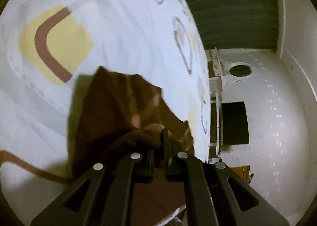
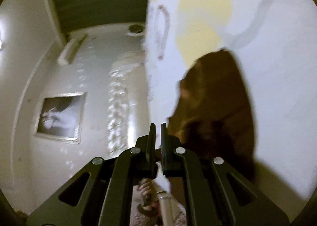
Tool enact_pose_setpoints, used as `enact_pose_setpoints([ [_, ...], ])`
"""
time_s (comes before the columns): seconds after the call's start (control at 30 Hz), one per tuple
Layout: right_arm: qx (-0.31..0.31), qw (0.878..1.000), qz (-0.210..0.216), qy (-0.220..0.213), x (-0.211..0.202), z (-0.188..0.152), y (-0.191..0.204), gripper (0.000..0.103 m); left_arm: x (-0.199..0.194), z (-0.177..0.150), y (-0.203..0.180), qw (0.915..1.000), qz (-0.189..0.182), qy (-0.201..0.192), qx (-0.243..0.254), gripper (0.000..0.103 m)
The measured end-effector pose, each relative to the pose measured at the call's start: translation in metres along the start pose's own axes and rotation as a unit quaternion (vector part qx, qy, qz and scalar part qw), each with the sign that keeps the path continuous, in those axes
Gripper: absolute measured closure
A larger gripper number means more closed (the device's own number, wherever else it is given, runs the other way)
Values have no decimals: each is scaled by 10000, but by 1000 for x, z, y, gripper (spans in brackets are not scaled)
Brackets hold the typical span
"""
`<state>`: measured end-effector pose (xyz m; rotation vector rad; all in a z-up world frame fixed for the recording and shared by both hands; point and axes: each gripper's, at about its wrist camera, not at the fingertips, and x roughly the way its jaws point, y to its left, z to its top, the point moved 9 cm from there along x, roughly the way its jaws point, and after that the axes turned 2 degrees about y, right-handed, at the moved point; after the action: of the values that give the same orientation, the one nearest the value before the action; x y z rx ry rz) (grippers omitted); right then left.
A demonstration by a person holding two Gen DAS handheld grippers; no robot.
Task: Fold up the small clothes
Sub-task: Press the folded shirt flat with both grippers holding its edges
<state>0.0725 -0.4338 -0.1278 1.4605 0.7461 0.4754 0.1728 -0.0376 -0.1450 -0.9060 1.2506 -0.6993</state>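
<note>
A brown cloth garment hangs above a white sheet with yellow and brown patterns. My left gripper is shut on a bunched edge of the garment, which drapes forward from the fingers. In the right wrist view the same brown garment hangs to the right of my right gripper. The right jaws are nearly together; brown cloth shows between them lower down, so it looks shut on the garment's edge. Both views are blurred.
The white patterned sheet covers the work surface, with its edge beside a shiny white floor. A dark rectangular opening and a framed picture show on the floor side. A green curtain lies beyond.
</note>
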Motion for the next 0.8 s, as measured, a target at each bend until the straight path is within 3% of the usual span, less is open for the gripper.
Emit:
enact_pose_setpoints([
  [0.07, -53, 9996, -259, -81, -1, 3, -8, 93, 4, 2, 10, 9999, -10, 45, -139, 97],
  [0.13, -413, 9977, -532, -103, -5, 3, -4, 83, 5, 2, 16, 9997, -26, 66, -219, 97],
  [0.23, -1109, 9901, -856, -132, -15, -5, 14, 79, 5, 0, 22, 9997, -40, 101, -236, 97],
  [0.37, -2489, 9529, -1736, 42, -14, -17, 36, 70, 6, -1, 24, 9997, -24, 100, -233, 97],
  [0.5, -3312, 9158, -2253, 306, -13, -31, 39, 64, 9, 1, 26, 9996, -30, 114, -246, 97],
  [0.53, -3318, 9166, -2191, 420, -11, -37, 37, 64, 9, 1, 25, 9996, -41, 116, -252, 97],
  [0.67, -2342, 9569, -1444, 928, -7, -48, 23, 64, 11, 2, 25, 9997, -15, 121, -210, 97],
  [0.8, -1536, 9756, -1213, 990, 3, -42, 3, 64, 12, 3, 24, 9997, 2, 126, -216, 97],
])
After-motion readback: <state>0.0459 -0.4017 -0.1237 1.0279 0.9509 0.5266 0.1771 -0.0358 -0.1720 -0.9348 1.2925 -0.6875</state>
